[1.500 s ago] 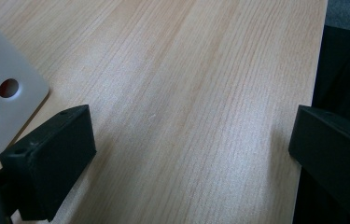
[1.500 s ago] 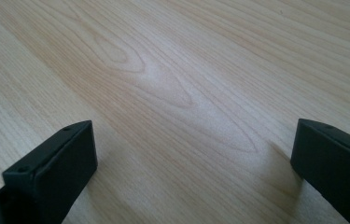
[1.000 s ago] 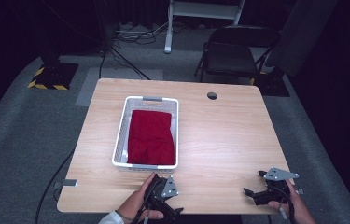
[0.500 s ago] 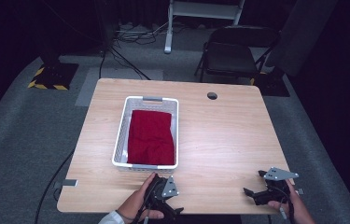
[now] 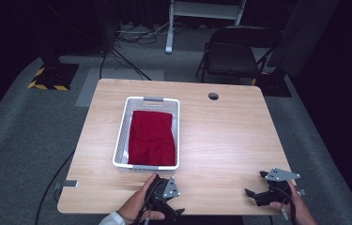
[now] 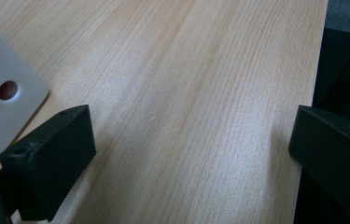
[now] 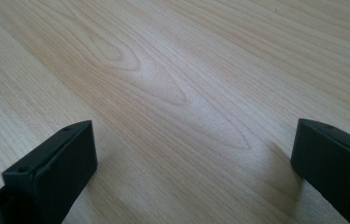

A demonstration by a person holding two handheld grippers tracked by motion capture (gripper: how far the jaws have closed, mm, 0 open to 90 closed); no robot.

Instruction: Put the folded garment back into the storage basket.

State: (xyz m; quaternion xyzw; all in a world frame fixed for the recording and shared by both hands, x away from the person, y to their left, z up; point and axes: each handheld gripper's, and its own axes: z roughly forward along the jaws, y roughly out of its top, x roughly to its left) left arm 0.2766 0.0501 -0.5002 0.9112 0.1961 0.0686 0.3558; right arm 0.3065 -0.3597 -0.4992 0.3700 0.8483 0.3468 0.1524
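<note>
A white perforated basket [image 5: 122, 138] stands on the wooden table [image 5: 225, 140], left of the middle, with a folded red cloth [image 5: 151, 138] lying flat inside. My left gripper [image 5: 171, 206] rests at the table's front edge just below the basket, held by a hand, open and with nothing in it. In the left gripper view, the jaws of my left gripper [image 6: 191, 154] stand wide apart over bare wood, with a basket corner [image 6: 4, 93] at the left. My right gripper [image 5: 253, 183] sits near the front right corner. It is open over bare wood [image 7: 193, 158].
A round cable hole [image 5: 213, 96] is near the table's far edge. A black folding chair [image 5: 232, 56] stands behind the table. Cables run over the grey floor [image 5: 117, 51]. The table's front edge [image 6: 310, 93] lies close beside the left gripper.
</note>
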